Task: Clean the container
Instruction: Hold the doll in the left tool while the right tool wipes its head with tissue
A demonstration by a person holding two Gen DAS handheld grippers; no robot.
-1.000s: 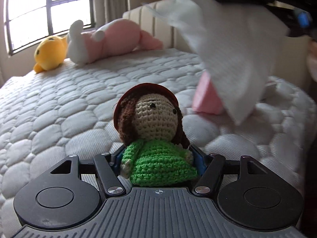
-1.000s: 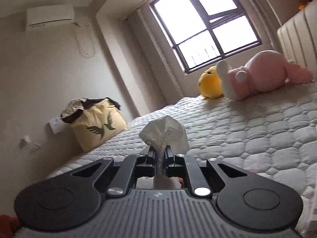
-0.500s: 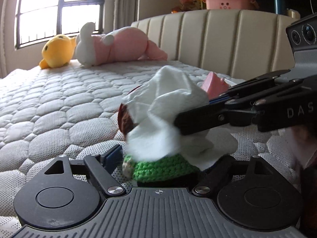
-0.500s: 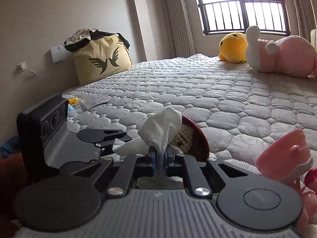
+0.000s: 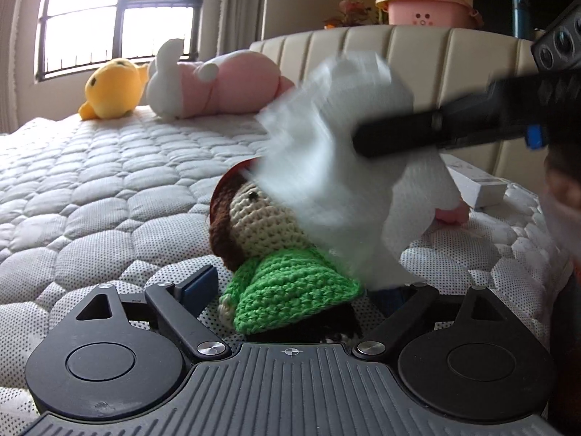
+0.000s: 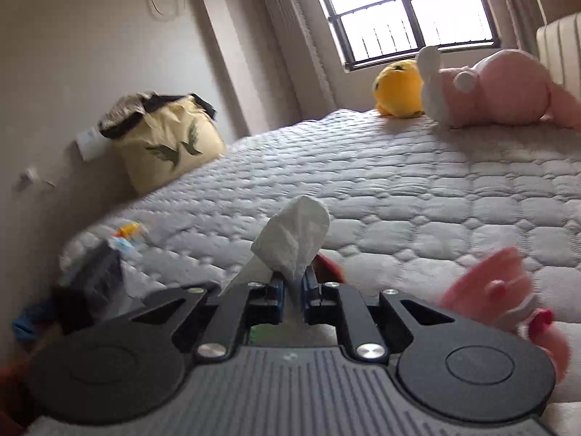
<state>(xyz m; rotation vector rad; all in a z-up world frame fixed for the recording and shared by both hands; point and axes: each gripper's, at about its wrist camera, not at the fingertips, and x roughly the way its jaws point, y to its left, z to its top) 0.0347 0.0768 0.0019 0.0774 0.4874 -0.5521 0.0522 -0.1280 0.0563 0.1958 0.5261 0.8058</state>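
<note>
Crochet doll (image 5: 261, 239), the nearest thing here to the container you are cleaning, has just come out from under the wipe. Half a second ago the tissue (image 5: 345, 181) covered its face and chest. Now it is blurred with motion and lifted up and to the doll's right, so one eye and the cheek show again. The doll has also tipped over to its left. That reads as one stroke finished, not the whole job done.

The doll sits above the quilted mattress (image 5: 109, 200), which spreads out behind it and to both sides.

Your left gripper (image 5: 294, 290) has the doll's green body between half-parted jaws. The left pad (image 5: 199, 287) is just beside the doll's arm, and the tissue hides the right pad. I judge the hold is slack enough to let the doll lean.

Your right gripper (image 6: 292, 283) is pinched tight on the tissue, with a tuft standing out past the fingertips. It hovers just above the doll, right of its head; only the red rim (image 6: 326, 261) peeks out below.
</note>
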